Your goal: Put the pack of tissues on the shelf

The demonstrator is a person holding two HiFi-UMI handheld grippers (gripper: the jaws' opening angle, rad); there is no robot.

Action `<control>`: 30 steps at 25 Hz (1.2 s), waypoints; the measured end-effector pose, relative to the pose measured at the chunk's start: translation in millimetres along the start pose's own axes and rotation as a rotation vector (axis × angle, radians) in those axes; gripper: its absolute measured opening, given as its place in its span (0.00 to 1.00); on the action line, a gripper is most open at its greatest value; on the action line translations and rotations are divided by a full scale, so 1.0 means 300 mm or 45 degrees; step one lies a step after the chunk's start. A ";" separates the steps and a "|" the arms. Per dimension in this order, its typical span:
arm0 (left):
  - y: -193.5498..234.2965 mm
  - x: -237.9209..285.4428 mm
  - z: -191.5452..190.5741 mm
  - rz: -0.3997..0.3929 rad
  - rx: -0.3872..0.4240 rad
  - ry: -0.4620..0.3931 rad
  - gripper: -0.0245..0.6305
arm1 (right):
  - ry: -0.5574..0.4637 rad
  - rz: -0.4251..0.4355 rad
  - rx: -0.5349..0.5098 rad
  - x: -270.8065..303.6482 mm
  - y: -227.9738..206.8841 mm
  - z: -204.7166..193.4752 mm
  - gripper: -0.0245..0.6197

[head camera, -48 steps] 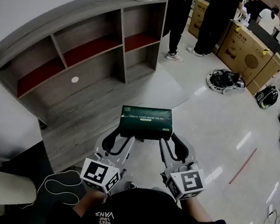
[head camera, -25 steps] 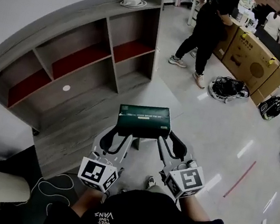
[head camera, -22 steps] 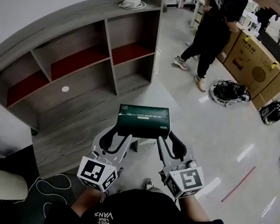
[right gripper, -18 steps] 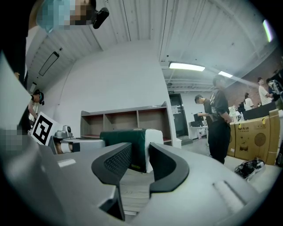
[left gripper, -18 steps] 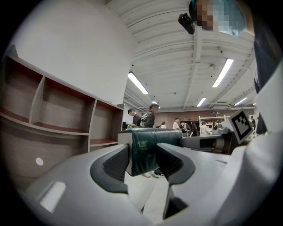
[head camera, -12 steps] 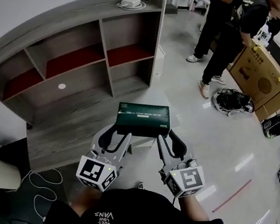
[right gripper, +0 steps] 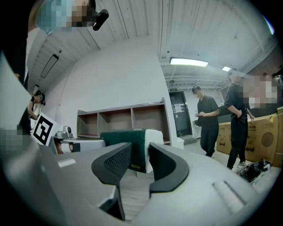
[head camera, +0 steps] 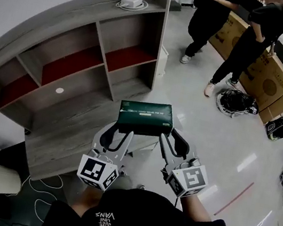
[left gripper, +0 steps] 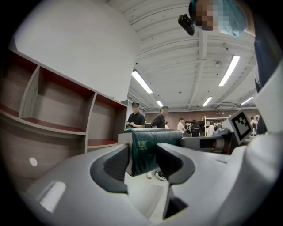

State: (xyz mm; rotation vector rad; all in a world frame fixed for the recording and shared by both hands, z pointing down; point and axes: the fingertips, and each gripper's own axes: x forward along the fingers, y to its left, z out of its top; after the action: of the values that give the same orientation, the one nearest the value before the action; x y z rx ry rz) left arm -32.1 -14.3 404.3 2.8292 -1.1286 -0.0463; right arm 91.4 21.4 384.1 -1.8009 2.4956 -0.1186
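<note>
Left gripper (head camera: 122, 133) and right gripper (head camera: 171, 142), seen from the head view, each clamp one end of the pack of tissues (head camera: 146, 117). I read that two-ended hold as a way to keep a soft pack level and stop it sagging or twisting. The pack hangs in the air above the floor, in front of the shelf (head camera: 54, 21) and apart from it. Its long axis runs side to side, from one gripper across to the other, with the printed green face turned up. That sets its long side roughly along the shelf front, which I judge suits sliding it into a compartment.

From the left gripper view, the jaws of the left gripper (left gripper: 143, 156) are closed onto the pack of tissues (left gripper: 152, 145), which fills the gap between them. The shelf (left gripper: 57, 128) stands beyond, to the left, its compartments bare.

From the right gripper view, the right gripper (right gripper: 139, 161) likewise grips the pack of tissues (right gripper: 124, 145) near its white end panel. The shelf (right gripper: 119, 119) stands straight ahead behind it, so I judge the carry is aimed correctly.
</note>
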 end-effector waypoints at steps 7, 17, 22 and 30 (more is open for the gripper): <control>0.121 0.060 0.052 -0.060 0.036 -0.011 0.36 | -0.042 -0.055 0.004 0.122 0.012 0.037 0.23; 0.300 0.131 0.084 -0.157 0.055 -0.024 0.36 | -0.077 -0.153 -0.010 0.286 0.041 0.033 0.23; 0.353 0.149 0.078 -0.201 0.063 -0.018 0.36 | -0.042 -0.181 0.007 0.333 0.065 0.016 0.23; 0.404 0.197 0.044 -0.171 0.048 0.002 0.36 | -0.061 -0.179 0.003 0.403 0.023 -0.012 0.23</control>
State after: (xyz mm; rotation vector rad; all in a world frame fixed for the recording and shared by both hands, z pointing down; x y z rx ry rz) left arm -73.2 -143.5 403.5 2.9340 -0.9470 -0.0331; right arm 46.6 -90.9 386.3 -1.9526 2.3352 -0.0835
